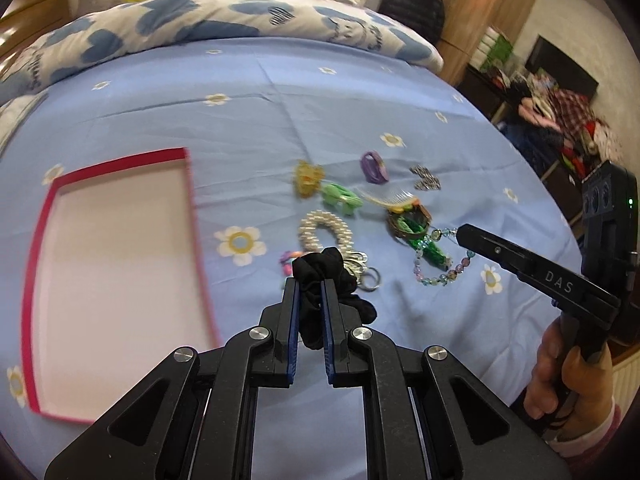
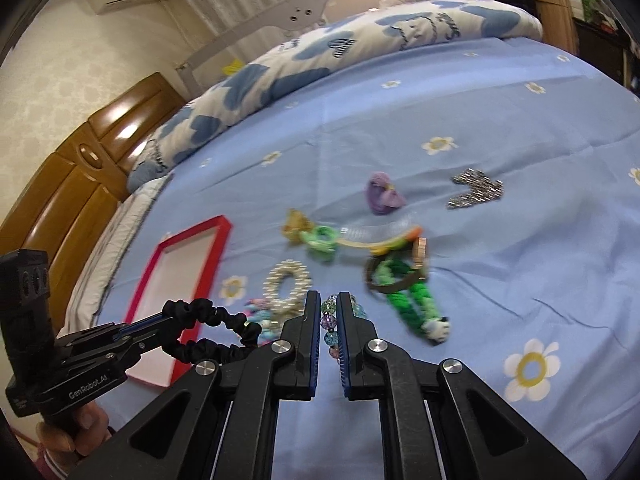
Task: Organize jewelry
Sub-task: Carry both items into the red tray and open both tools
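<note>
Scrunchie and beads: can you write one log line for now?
left gripper: shut on black scrunchie | right gripper: shut on beaded bracelet | red tray: nothing inside

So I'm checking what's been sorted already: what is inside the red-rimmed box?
Nothing shows inside the red-rimmed box: its pale floor is bare in the left wrist view. The nearest corner is hidden by the left gripper, which holds a black scrunchie.

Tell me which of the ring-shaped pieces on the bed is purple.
The purple ring, lying farthest up the sheet beside the silver sparkly piece; the pearl bracelet is white, the beaded bracelet multicoloured.
</note>
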### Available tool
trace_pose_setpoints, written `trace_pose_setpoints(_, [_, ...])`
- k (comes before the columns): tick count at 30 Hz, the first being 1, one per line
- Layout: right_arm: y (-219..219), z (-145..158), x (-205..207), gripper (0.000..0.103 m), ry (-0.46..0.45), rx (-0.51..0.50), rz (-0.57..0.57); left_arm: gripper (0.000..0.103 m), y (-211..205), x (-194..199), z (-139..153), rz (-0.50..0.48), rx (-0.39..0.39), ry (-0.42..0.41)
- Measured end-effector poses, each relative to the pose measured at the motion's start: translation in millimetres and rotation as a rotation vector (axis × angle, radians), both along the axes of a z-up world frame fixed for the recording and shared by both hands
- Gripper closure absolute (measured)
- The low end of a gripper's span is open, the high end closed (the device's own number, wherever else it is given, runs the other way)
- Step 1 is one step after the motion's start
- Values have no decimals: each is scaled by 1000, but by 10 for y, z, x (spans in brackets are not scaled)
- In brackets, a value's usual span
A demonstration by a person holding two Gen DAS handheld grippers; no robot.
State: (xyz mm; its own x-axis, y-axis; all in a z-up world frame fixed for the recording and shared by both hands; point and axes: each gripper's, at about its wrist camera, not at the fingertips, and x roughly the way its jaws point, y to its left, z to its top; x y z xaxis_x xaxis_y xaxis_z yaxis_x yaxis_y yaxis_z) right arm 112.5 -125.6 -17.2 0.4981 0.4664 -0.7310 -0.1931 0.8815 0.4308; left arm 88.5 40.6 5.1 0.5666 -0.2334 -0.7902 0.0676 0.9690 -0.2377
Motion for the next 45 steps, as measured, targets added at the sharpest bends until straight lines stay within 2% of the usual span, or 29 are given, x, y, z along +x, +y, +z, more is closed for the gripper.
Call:
trace_pose_setpoints(10, [752, 75, -109, 96, 3, 50, 139, 94, 814, -356, 37, 190, -36, -11])
trace_pose_setpoints(17, [1553, 103, -194, 96, 11, 83, 286, 94, 1296, -495, -32, 296, -43, -1])
trace_pose_setpoints(25, [2257, -68, -266, 96, 64, 115, 402, 94, 1638, -636, -300, 365, -40, 62])
trace_pose_setpoints(29, [2384, -257, -268, 96, 104, 101, 422, 94, 1714, -654, -461, 383, -34, 98])
trace_pose_setpoints(35, [2348, -533, -174, 96, 158, 38, 389, 94, 1788, -632, -632, 402, -19, 139])
trace_pose_setpoints(40, [2306, -626, -131, 95, 180, 11, 387, 91, 1768, -589, -726, 398, 14, 171])
trace_pose_setpoints(43, [2301, -658, -119, 95, 189, 0, 395, 84, 1748, -576, -742, 391, 32, 179])
trace_pose_setpoints(45, [2306, -662, -114, 91, 194, 5, 402, 74, 1746, -570, -736, 391, 39, 182])
